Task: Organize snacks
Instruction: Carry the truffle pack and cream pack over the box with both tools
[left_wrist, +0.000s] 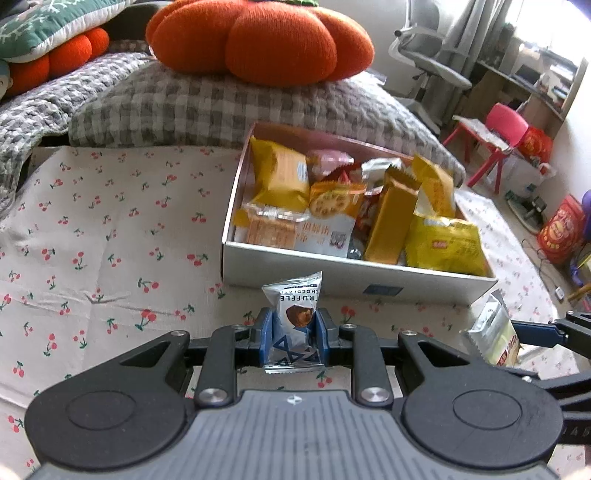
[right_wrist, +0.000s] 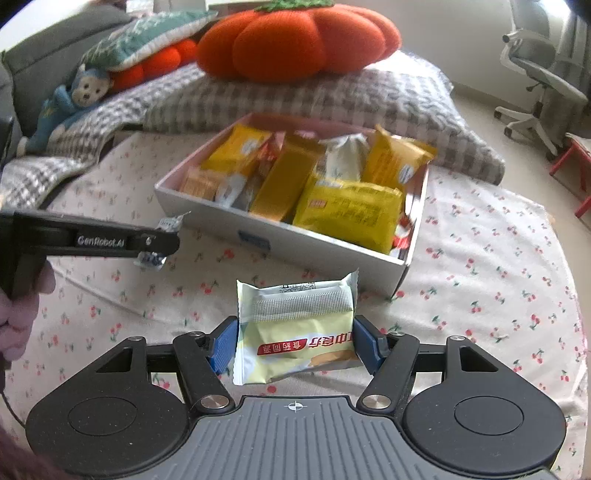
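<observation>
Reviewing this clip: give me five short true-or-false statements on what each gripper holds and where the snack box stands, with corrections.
1. The left gripper is shut on a truffle packet. True.
2. The right gripper is empty. False: it clamps a pale yellow packet.
3. The box is empty. False: it is full of snacks, mostly yellow packets.
4. The box stands on a cherry-print cloth. True.
5. An orange cushion lies inside the box. False: it rests on the checked blanket behind it.
</observation>
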